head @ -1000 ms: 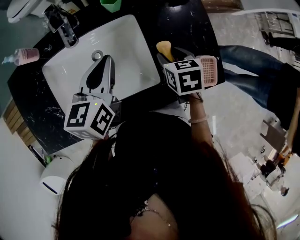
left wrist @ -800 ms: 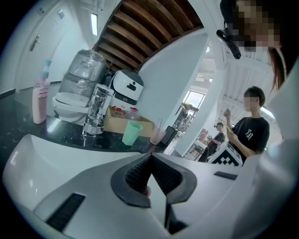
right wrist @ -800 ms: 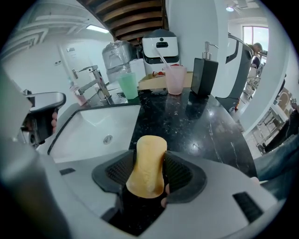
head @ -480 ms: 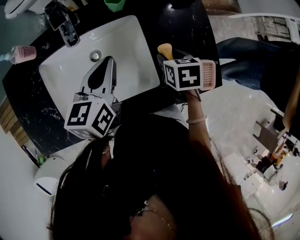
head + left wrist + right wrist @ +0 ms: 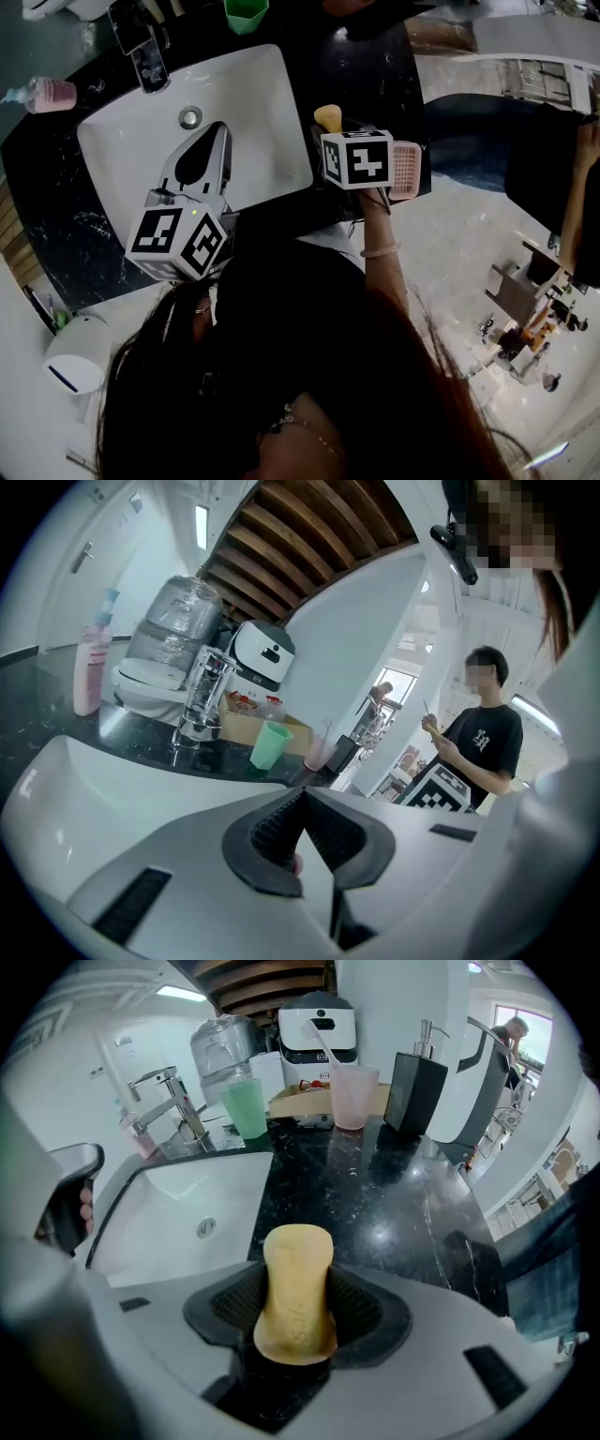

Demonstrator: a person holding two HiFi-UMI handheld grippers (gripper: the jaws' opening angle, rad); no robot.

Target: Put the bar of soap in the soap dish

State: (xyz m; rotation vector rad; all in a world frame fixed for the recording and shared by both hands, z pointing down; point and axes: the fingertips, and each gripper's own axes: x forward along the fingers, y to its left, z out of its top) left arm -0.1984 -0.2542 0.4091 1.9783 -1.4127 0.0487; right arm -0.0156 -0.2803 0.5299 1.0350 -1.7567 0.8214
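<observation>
Little has changed over the last second. The right gripper (image 5: pixel 298 1321) has barely drifted above the black counter (image 5: pixel 361 75), its jaws clamped on the upright bar of soap (image 5: pixel 297 1283), and the head view has swung slightly. The pink soap dish (image 5: pixel 405 171) lies at about 4 o'clock from the soap, just beside the gripper and now partly hidden by it. The left gripper (image 5: pixel 305 832), jaws together on nothing, hovers over the sink (image 5: pixel 253 103) at 8 o'clock. The soap seems near the dish but is not yet placed in it.
</observation>
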